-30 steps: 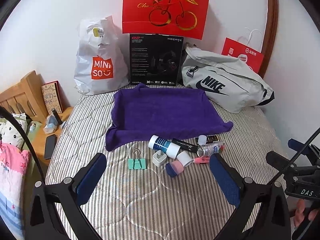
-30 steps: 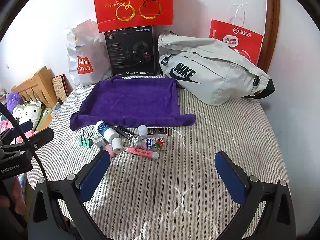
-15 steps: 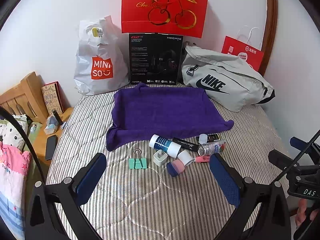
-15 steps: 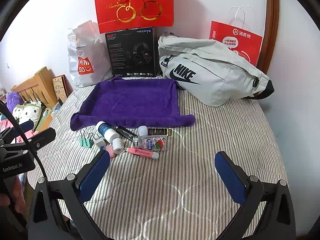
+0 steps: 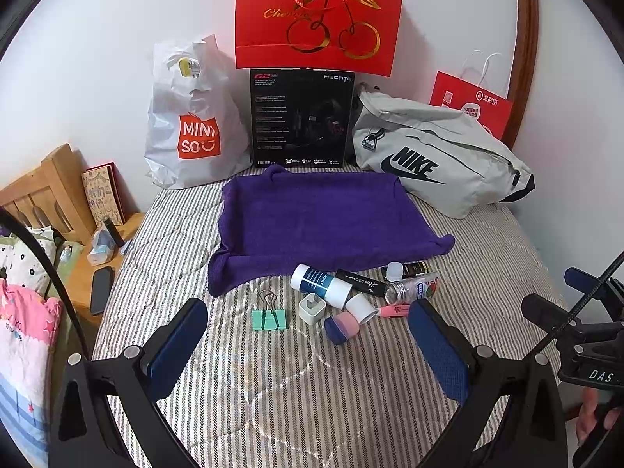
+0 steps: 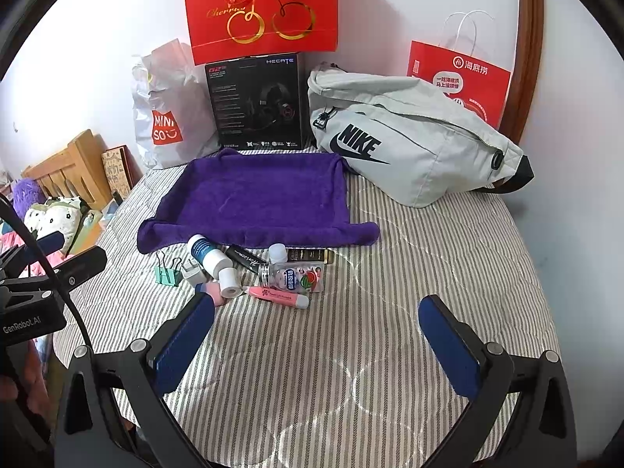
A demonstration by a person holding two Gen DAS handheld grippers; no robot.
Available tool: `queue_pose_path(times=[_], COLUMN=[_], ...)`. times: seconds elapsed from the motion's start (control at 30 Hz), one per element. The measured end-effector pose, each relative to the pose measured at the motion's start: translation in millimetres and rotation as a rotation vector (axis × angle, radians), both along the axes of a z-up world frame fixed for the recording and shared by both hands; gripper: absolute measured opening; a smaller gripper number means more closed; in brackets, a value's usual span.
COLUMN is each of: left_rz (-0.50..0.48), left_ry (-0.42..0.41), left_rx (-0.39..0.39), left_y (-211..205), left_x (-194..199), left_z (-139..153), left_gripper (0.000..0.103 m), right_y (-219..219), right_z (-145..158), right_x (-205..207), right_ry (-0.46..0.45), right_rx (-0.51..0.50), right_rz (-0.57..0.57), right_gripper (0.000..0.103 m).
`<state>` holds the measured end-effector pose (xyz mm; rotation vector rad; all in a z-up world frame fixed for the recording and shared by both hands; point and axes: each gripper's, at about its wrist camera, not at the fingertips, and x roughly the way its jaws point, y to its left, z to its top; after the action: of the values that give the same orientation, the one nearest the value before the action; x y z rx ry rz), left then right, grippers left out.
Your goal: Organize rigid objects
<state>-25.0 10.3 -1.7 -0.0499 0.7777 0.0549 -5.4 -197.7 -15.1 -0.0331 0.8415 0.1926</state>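
The small rigid things lie in a loose cluster on the striped quilted bed (image 5: 273, 397), just in front of the near edge of the purple terry towel (image 5: 319, 210). From the left I see a mint-green metal binder clip (image 5: 269, 318), a white square charger plug (image 5: 312, 309), a white bottle with a blue label (image 5: 321, 285) lying on its side, a pink and purple egg-shaped sponge (image 5: 340, 325), a black tube with white script (image 5: 360, 282), a clear small bottle with a silver cap (image 6: 292, 276) and a pink slim tube (image 6: 279, 296). Several of them touch one another.

My left tool (image 5: 308, 341) hangs above the bed with its blue-padded fingers spread wide, holding nothing. My right tool (image 6: 316, 331) is spread wide too and empty, to the right of the cluster.

Behind the towel stand a black headset box (image 5: 302, 117), a white plastic shopping bag (image 5: 195, 117) and a grey fabric sling bag (image 5: 436, 156).
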Motion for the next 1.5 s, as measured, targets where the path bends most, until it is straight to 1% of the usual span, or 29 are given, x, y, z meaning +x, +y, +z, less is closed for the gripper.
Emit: queue_pose_path(times=[0.3,1.13,1.37,1.43,1.5], left_rz=[0.001,-0.008,-0.01,-0.016,-0.011], left_ry=[-0.008,0.013,0.026,0.018,0.029], left_rx=[-0.004,-0.006,-0.018,-0.01,0.0], left_y=[2.0,0.6,7.9,11.4,17.9], left_x=[-2.8,2.0,14.2,18.6,23.5], left_z=[2.3,-1.3,-10.4,-16.2,-25.7], left_gripper=[0.103,0.103,0.103,0.103,0.103], right_y=[-1.0,-5.1,-6.4,-6.9,-8.0], right_z=[1.7,2.8,-0.5,-0.8,-1.2], right_x=[-2.4,-4.1,0.1,2.7,4.8], right_ry=[-0.008,-0.01,-0.009,-0.012,-0.012], right_rx=[0.003,0.002,-0.013,-0.019,-0.016], right_rz=[-0.002,-0.006,-0.003,-0.001,0.001], right_gripper=[0.103,0.103,0.103,0.103,0.103])
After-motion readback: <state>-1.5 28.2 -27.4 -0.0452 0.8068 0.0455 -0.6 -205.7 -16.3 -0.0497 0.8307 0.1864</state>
